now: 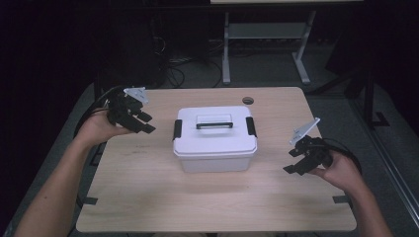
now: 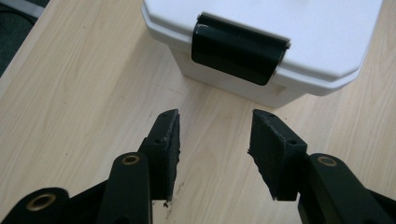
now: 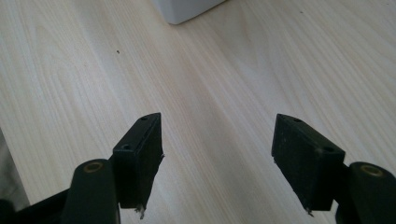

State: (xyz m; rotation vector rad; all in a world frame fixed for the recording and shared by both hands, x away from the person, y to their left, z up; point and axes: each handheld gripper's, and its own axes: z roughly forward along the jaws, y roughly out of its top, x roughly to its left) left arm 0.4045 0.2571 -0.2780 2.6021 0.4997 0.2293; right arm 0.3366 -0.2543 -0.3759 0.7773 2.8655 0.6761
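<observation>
A: Where does the white box (image 1: 215, 139) stand?

B: In the middle of the desk (image 1: 148, 197), lid (image 1: 215, 129) on. A black latch (image 1: 177, 129) at its left end and another latch (image 1: 251, 126) at its right end both lie folded down over the lid's edge, and the carry handle (image 1: 215, 125) lies flat on top.

A: And the tools?

B: The left tool (image 1: 144, 122) hangs just left of the box, aimed at the near latch (image 2: 238, 55). Its jaws stand partly apart with nothing between them, only bare desk (image 2: 70, 93). The right tool (image 1: 295, 161) hovers to the right of the box and nearer the person, well off the right latch. Its jaws stand apart too, and hold nothing. In its own view a corner of the box (image 3: 187, 8) sits far ahead.

A: So how far along is it?

B: I'd judge it barely begun. Nothing is gripped, both latches look shut and the lid is not lifted. Left to do: release each latch, then raise the lid.
</observation>
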